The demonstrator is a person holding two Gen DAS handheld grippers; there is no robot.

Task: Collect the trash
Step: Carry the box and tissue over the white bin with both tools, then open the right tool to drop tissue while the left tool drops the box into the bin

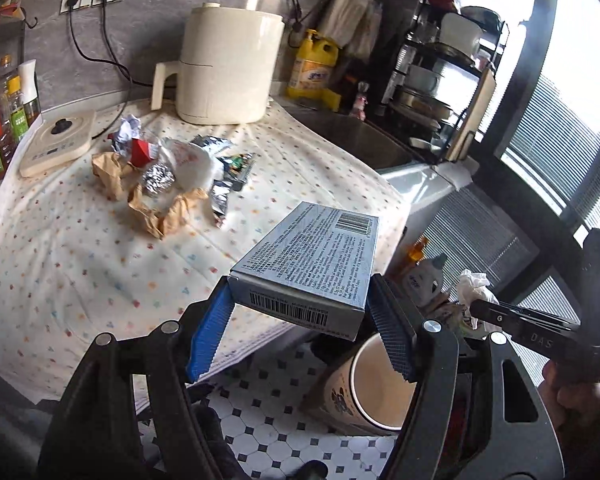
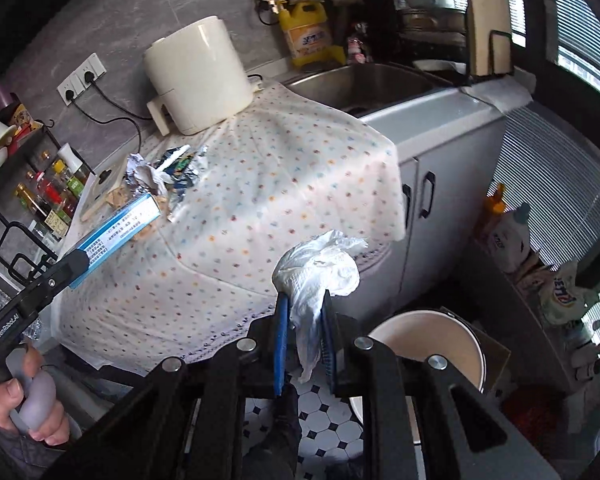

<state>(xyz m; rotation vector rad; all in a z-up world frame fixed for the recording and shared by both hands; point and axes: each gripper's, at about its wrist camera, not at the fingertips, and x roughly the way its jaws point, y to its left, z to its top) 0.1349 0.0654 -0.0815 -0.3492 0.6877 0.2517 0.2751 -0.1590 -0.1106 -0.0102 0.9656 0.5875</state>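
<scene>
Both loads hang above the cream round bin (image 2: 436,344) on the floor (nothing dropped yet, I judge): left gripper (image 1: 300,320) clamps a grey printed carton (image 1: 312,264), right gripper (image 2: 306,344) pinches a crumpled white tissue (image 2: 320,268), while foil and brown-paper scraps (image 1: 156,184) wait at ten o'clock on the dotted cloth (image 1: 80,264).

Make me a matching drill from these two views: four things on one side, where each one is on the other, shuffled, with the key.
Things:
1. grey box
2. crumpled tissue
3. foil ball
4. yellow detergent jug

Places:
A. on the dotted cloth
B. between the left gripper fingers
C. beside the sink
D. between the right gripper fingers

Pairs: 1-B, 2-D, 3-A, 4-C
</scene>
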